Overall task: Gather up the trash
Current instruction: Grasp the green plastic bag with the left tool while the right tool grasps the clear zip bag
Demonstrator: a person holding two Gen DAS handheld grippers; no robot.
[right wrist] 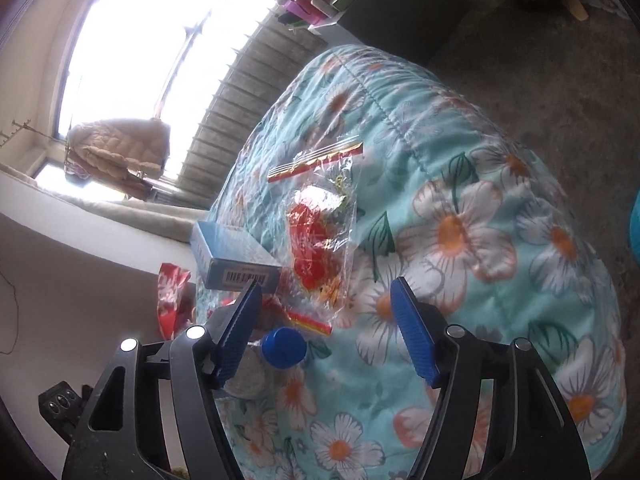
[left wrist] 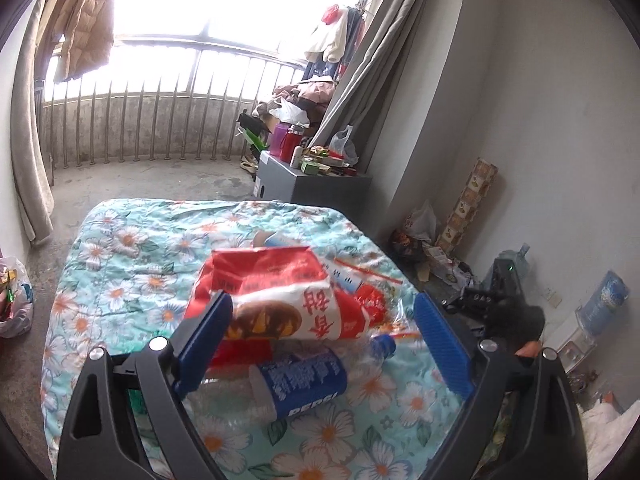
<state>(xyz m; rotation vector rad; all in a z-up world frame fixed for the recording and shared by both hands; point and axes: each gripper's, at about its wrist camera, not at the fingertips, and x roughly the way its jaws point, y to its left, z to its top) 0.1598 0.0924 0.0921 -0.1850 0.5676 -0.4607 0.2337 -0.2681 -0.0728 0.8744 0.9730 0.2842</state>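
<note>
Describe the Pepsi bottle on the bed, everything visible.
The Pepsi bottle is clear, crumpled-looking plastic with a blue label and a blue cap. It appears empty and lies on its side on the floral quilt, partly under the red-and-white snack bag. It sits low between the left gripper's open fingers, which are not gripping it.

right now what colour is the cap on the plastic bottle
Blue: the bottle cap shows best in the right wrist view.

Readable print on the trash

You can read "PEPSI" in white on the blue label of the plastic bottle (left wrist: 298, 384); the red-and-white snack bag (left wrist: 280, 300) carries large red Chinese characters; the blue box (right wrist: 236, 258) shows only a barcode.
</note>
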